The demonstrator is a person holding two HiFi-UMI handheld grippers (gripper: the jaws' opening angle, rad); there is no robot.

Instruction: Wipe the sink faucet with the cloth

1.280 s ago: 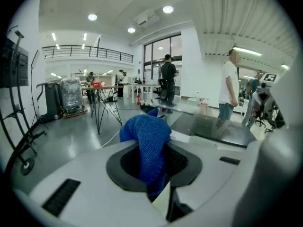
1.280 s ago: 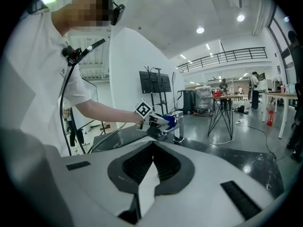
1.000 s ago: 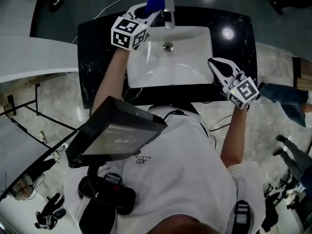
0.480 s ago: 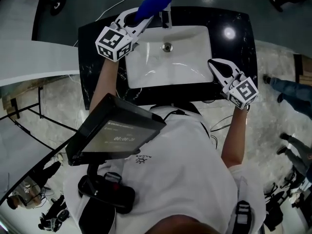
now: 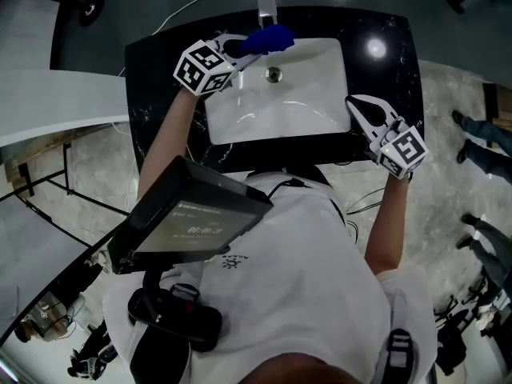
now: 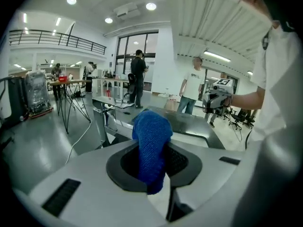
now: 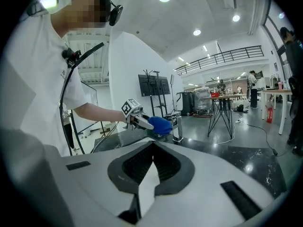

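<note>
A chrome faucet (image 5: 265,5) stands at the back of a white sink (image 5: 312,106) set in a black counter (image 5: 156,78). My left gripper (image 5: 254,45) is shut on a bunched blue cloth (image 5: 270,38), held just in front of the faucet over the basin's back rim. In the left gripper view the cloth (image 6: 151,136) fills the jaws, with the faucet (image 6: 102,123) to its left. The right gripper (image 5: 357,105) hovers at the sink's right front corner, shut and empty. The right gripper view shows the left gripper (image 7: 140,121), the cloth (image 7: 161,125) and the faucet (image 7: 178,126) side by side.
A dark tablet (image 5: 192,214) hangs at the person's chest. A white curved desk (image 5: 56,94) lies left of the counter. A cable (image 5: 188,6) runs on the floor behind the sink. People (image 6: 138,77) stand beyond the counter, near trestle tables (image 6: 71,96).
The left gripper has come down with the cloth, from level with the faucet's top to in front of it above the basin. The right gripper has kept still.
</note>
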